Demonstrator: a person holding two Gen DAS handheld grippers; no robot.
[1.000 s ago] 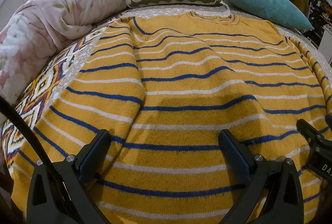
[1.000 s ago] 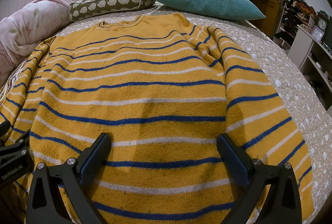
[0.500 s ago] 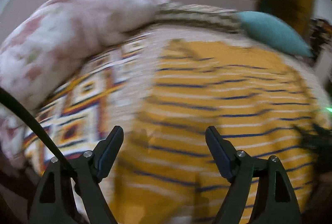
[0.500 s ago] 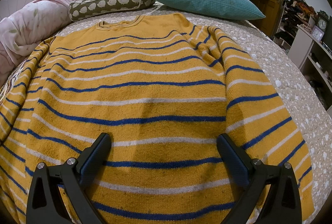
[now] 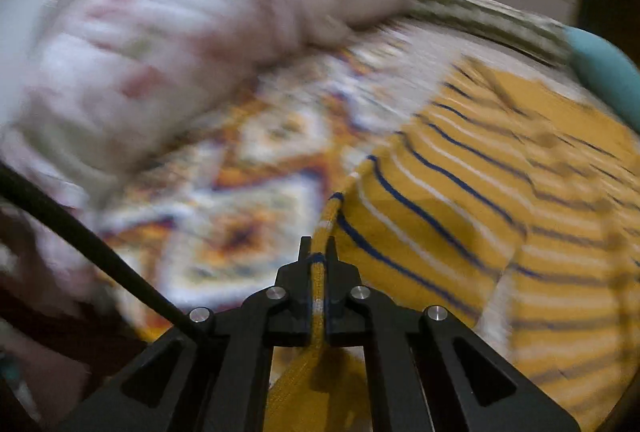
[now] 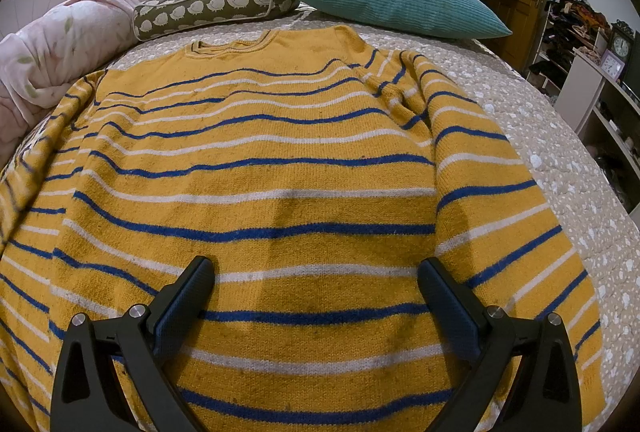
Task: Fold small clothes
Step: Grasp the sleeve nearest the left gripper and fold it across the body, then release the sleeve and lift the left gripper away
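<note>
A yellow sweater [image 6: 260, 176] with blue and white stripes lies spread flat on the bed, neck at the far end. My right gripper [image 6: 316, 288] is open and empty, hovering over the sweater's lower middle. My left gripper [image 5: 318, 252] is shut on the sweater's left edge [image 5: 320, 288], which runs up between the jaws as a thin fold. The rest of the sweater [image 5: 500, 212] lies to the right in the blurred left wrist view.
A pink floral duvet [image 6: 52, 48] is bunched at the left. A sheep-print bolster [image 6: 208, 8] and a teal pillow [image 6: 392, 0] lie at the head. A patterned blanket [image 5: 248, 192] lies left of the sweater. Shelves [image 6: 600, 92] stand to the right of the bed.
My left gripper swung left to the sweater's left edge and shut on it. My right gripper has not moved.
</note>
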